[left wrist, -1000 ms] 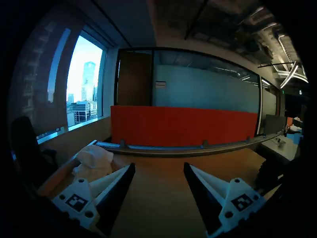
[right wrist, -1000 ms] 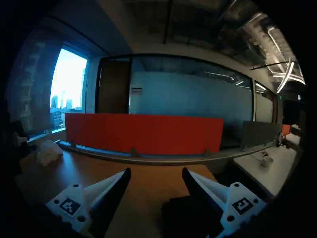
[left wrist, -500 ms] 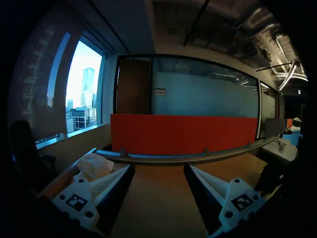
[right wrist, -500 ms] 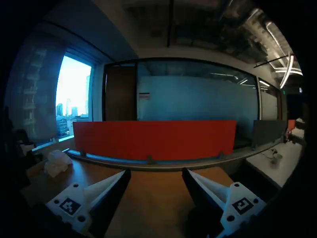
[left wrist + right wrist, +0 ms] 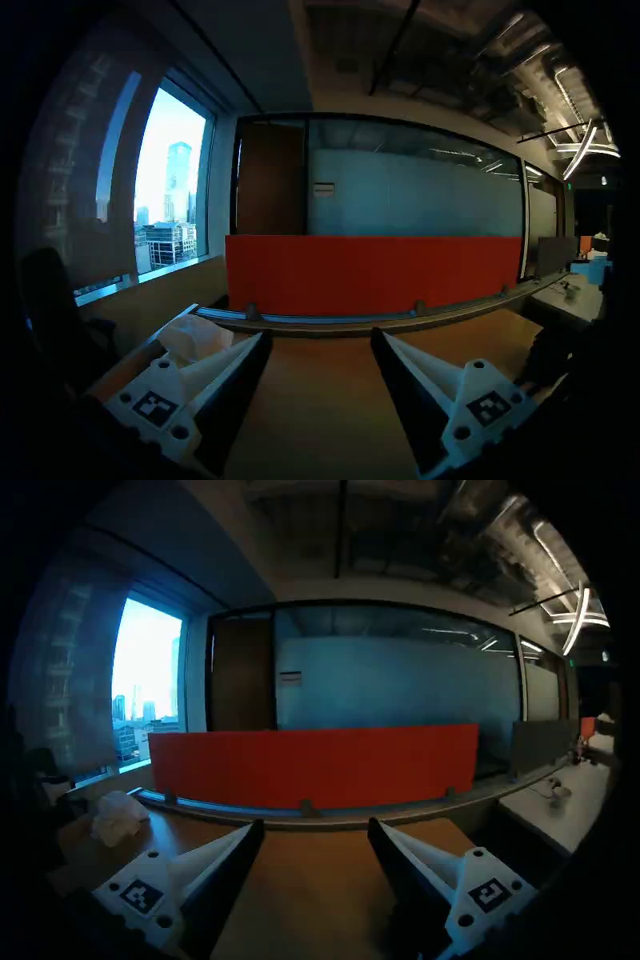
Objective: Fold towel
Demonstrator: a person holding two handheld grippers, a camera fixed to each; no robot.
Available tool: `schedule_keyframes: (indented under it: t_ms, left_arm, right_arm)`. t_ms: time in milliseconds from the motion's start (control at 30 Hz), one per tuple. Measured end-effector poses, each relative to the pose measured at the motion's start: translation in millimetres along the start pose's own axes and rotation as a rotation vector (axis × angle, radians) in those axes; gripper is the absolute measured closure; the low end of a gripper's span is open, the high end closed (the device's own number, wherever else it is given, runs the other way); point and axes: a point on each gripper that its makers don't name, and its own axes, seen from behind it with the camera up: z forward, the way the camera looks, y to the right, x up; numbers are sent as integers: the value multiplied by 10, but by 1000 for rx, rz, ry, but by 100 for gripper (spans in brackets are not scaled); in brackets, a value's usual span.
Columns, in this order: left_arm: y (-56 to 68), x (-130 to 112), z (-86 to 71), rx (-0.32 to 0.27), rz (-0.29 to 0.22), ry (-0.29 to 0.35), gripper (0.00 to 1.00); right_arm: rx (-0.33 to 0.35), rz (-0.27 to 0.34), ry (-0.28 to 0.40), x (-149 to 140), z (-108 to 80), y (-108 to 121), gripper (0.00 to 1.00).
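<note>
The towel [image 5: 194, 336] lay crumpled on the wooden surface [image 5: 320, 408], at about ten o'clock from the left claw [image 5: 320, 334] and partly hidden behind that claw's left finger. From the right claw [image 5: 314, 824] it sat farther off, near nine o'clock. Both claws hung spread wide and empty above the surface. Beyond stood a red divider [image 5: 372, 274], then a glass wall. Bunched as the towel was, its corners were hidden; a blind pinch would likely catch several layers and drag up a wad.
</note>
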Motion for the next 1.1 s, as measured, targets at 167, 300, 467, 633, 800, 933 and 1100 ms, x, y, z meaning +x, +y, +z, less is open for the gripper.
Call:
schedule_keyframes:
  t_ms: [167, 300, 467, 633, 800, 933, 1100]
  left_arm:
    - [-9, -92, 31, 3, 7, -4, 10]
    - [10, -176, 39, 3, 15, -3, 10]
    - [34, -253, 26, -3, 24, 7, 10]
    - [23, -343, 25, 0, 49, 13, 10]
    - [19, -439, 32, 4, 71, 28, 10]
    - [4, -552, 22, 9, 77, 40, 10]
    - [-40, -765, 2, 21, 75, 55, 10]
  right_arm:
    - [7, 5, 2, 32, 0, -61, 0]
    - [9, -12, -9, -11, 12, -129, 0]
    - [12, -15, -21, -26, 21, -221, 0]
    - [8, 1, -18, -13, 21, -276, 0]
    - [0, 11, -23, -43, 31, -301, 0]
    - [-3, 21, -13, -20, 17, -317, 0]
    - [-10, 22, 2, -30, -10, -317, 0]
